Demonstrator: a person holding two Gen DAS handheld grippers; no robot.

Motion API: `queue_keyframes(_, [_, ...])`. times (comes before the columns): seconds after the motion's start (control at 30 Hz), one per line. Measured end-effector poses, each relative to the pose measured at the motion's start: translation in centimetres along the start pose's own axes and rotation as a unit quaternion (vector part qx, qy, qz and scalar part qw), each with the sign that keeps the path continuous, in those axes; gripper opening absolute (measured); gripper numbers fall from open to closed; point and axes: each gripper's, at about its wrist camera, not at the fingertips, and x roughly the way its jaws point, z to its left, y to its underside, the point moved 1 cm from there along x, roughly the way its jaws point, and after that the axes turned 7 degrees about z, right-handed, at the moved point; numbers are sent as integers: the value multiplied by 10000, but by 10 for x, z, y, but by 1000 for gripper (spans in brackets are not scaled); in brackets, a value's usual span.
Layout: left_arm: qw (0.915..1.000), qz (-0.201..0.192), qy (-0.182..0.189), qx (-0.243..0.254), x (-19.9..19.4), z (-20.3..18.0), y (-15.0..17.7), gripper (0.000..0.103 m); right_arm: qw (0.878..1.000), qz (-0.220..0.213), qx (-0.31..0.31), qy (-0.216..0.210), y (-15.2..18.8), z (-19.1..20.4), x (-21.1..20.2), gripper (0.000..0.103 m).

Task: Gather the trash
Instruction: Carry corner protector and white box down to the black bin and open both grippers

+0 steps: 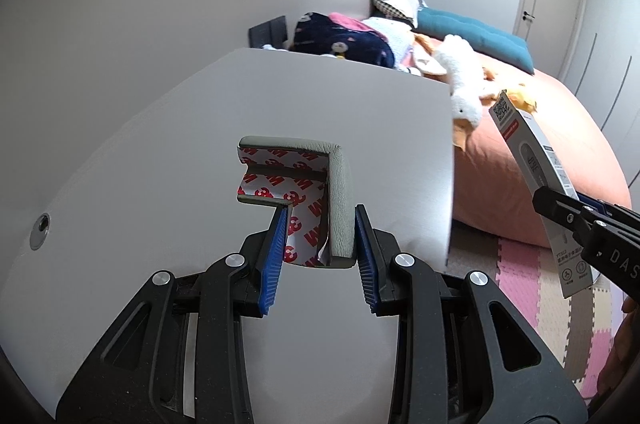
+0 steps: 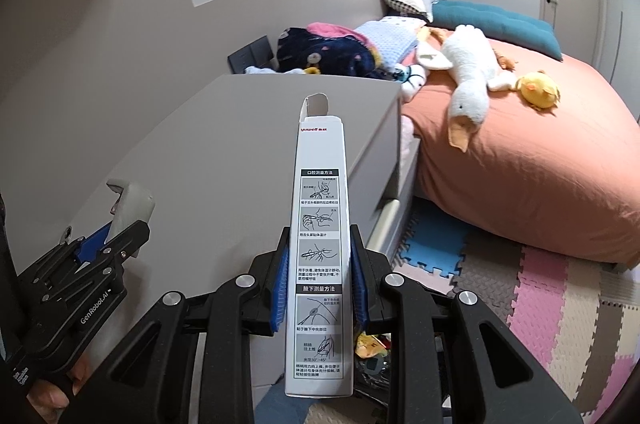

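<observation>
The box read "yuwell", with printed diagrams; the corner guard showed red 3M backing; a grey bench stood left of an orange bed over foam mats; right gripper fingers clamped the box, left gripper fingers the guard.

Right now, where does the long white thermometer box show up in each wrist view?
Left wrist view: the white box is at the right edge, tilted, clamped by the right gripper.
Right wrist view: the box stands at centre, running up from between the blue pads.
Shared landmark: the white plush goose on the orange bed.
</observation>
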Motion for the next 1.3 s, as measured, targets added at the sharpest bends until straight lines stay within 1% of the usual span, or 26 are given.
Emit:
queue_keyframes(0.23, [9996, 7, 149, 219, -4, -26, 7, 33, 9997, -106, 233, 54, 14, -26, -17, 28])
queue_keyframes(0.57, [9975, 31, 397, 577, -7, -68, 17, 33, 9979, -217, 557, 259, 29, -64, -36, 28])
queue_keyframes(0.87, [9929, 141, 620, 1003, 0, -106, 25, 33, 9948, -275, 872, 445, 41, -99, -49, 28])
queue_keyframes(1.03, [9890, 192, 774, 1245, 2, -127, 29, 33, 9931, -290, 1005, 534, 44, -114, -52, 28])
queue_keyframes(1.2, [9862, 280, 830, 1407, 7, -140, 33, 33, 9915, -272, 1121, 601, 45, -126, -51, 28])
queue_keyframes(1.3, [9847, 398, 871, 1453, 13, -144, 35, 33, 9908, -246, 1161, 645, 46, -132, -49, 28])
